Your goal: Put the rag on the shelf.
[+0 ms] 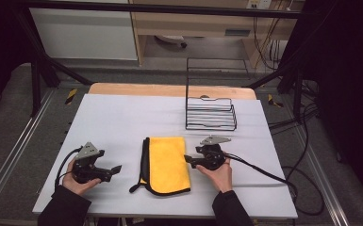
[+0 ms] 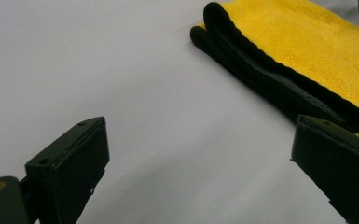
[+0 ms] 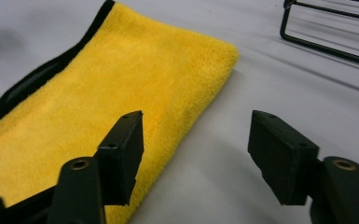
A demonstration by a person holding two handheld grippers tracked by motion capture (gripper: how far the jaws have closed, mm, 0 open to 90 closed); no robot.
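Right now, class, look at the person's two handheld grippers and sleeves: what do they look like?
Both sleeves are dark. The left gripper and right gripper are black, each with a rounded body, a grey three-cornered plate on top and a black cable trailing off. In the gripper views, the jaws end in flat rectangular black pads with small screw holes and brass-coloured pivots.

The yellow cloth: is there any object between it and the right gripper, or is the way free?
Nothing visible stands between them. The right gripper sits at the right edge of the folded yellow cloth, jaws open and nothing gripped. The black wire rack stands farther back on the table, off that line.
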